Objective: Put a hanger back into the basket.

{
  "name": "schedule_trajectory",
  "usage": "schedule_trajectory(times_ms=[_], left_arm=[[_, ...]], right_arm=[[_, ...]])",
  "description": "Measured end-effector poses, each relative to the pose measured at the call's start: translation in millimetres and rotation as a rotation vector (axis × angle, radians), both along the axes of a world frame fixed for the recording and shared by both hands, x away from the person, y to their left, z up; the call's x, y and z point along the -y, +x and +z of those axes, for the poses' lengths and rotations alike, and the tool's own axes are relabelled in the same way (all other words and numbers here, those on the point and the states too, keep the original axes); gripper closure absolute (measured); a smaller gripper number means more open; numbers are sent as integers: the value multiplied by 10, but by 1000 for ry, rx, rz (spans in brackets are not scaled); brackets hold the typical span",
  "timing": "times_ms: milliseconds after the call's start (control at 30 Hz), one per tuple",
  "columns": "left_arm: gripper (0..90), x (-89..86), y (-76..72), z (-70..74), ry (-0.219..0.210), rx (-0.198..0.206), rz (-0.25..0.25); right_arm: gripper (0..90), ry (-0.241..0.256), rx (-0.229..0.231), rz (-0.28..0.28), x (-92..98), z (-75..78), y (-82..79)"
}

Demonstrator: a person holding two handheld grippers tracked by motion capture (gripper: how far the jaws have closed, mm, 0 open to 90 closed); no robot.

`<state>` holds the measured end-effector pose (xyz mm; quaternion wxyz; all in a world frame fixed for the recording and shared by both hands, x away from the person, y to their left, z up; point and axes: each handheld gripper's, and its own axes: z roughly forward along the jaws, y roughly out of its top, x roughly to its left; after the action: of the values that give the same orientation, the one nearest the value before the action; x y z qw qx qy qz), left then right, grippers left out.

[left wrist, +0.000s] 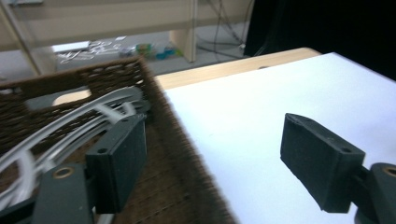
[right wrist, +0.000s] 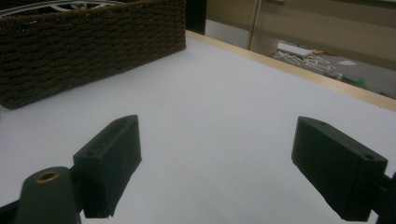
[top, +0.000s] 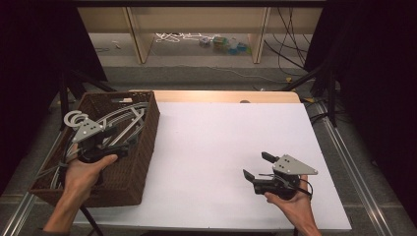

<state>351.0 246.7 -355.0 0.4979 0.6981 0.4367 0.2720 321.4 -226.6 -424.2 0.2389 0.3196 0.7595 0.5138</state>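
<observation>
White hangers (top: 123,118) lie in the brown wicker basket (top: 145,152) at left of the high view, left gripper (top: 110,142) above them, jaws spread wide, empty; right gripper (top: 255,167) lower right over white table (top: 216,142), jaws likewise spread, empty.

we seem to be in a lab: black curtains (top: 373,73) flank the table (top: 236,147), loose cables (top: 290,54) trail on the floor, metal rails (top: 354,167) alongside.

Basket (top: 142,142): dark brown woven wicker, rough. Hangers (left wrist: 70,122) inside: white, smooth plastic. Table cover (top: 221,147): matt white sheet; rim (top: 221,96) pale wood. Gripper pads (right wrist: 112,154): matt black.
</observation>
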Motion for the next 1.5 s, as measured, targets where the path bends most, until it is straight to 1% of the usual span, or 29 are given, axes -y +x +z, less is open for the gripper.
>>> schedule_trajectory(times_ms=[133, 167, 233, 300, 333, 400, 433, 467, 500, 533, 567, 600, 667, 700, 800, 867, 900, 933, 967, 1033, 1100, 1133, 1167, 1233, 1267, 1333, 1367, 1400, 1500], left_arm=[[194, 180, -67, -39, -20, 15, -51], [189, 225, -83, -54, -21, 22, -61], [181, 323, -111, -97, -33, 31, -94], [180, 430, -143, -151, -37, 37, -119], [178, 430, -143, -151, -37, 37, -119], [173, 539, -168, -222, -39, 58, -156], [173, 570, -173, -250, -30, 64, -168], [172, 615, -191, -282, -44, 57, -172], [167, 642, -195, -310, -34, 67, -193], [164, 676, -211, -344, -41, 67, -201], [163, 702, -231, -374, -28, 73, -203], [163, 725, -243, -409, -27, 81, -219], [160, 772, -290, -473, -48, 58, -215], [160, 776, -293, -503, -37, 69, -227], [160, 815, -344, -597, -56, 50, -235], [160, 800, -351, -627, -55, 58, -236], [160, 782, -343, -646, -48, 76, -237], [161, 771, -351, -671, -42, 80, -225], [161, 756, -353, -701, -39, 89, -226], [161, 742, -375, -765, -39, 81, -239], [161, 732, -409, -815, -25, 84, -232], [161, 725, -416, -835, -37, 83, -237], [161, 707, -427, -838, -29, 82, -232], [161, 708, -442, -855, -44, 92, -224], [161, 706, -447, -855, -37, 100, -226], [160, 710, -452, -856, -43, 108, -232], [161, 729, -463, -862, -65, 104, -227], [161, 726, -465, -856, -49, 106, -229], [161, 727, -466, -855, -49, 108, -235]], right_arm=[[166, 15, 3, -7, -16, -6, -6], [165, 7, -18, -11, -12, 4, -24], [164, 20, 1, -10, -23, -7, -22], [164, 9, -17, -14, -20, 0, -51], [164, 17, -10, -14, -23, -6, -58], [164, 12, -5, -13, -14, -8, -67], [163, 18, -29, -8, -17, -12, -81], [164, 16, -20, -10, -11, -16, -80], [164, 17, -13, -16, -10, -19, -85], [164, 18, -28, -14, -12, -19, -99], [163, 17, -3, -13, -12, -24, -94], [163, 18, -20, -11, -12, -17, -113], [163, 34, -5, -4, -15, -31, -120], [163, 32, -36, -4, -14, -28, -144], [163, 35, -40, -3, -12, -47, -166], [163, 33, -30, -19, -18, -52, -183], [163, 33, -7, -12, -18, -56, -176], [163, 26, -27, -10, -19, -50, -197], [163, 37, -16, -10, -25, -57, -202], [163, 38, -28, -9, -28, -51, -228], [163, 46, 7, -12, -28, -61, -238], [163, 38, -17, -12, -22, -55, -268], [163, 38, -22, -10, -23, -59, -285], [162, 43, -7, -9, -27, -71, -306], [162, 59, -15, 3, -39, -79, -314], [162, 56, -26, 2, -45, -81, -331], [163, 52, -6, 2, -46, -85, -324], [162, 39, -22, 4, -43, -81, -334], [162, 46, -26, 5, -45, -84, -330]])
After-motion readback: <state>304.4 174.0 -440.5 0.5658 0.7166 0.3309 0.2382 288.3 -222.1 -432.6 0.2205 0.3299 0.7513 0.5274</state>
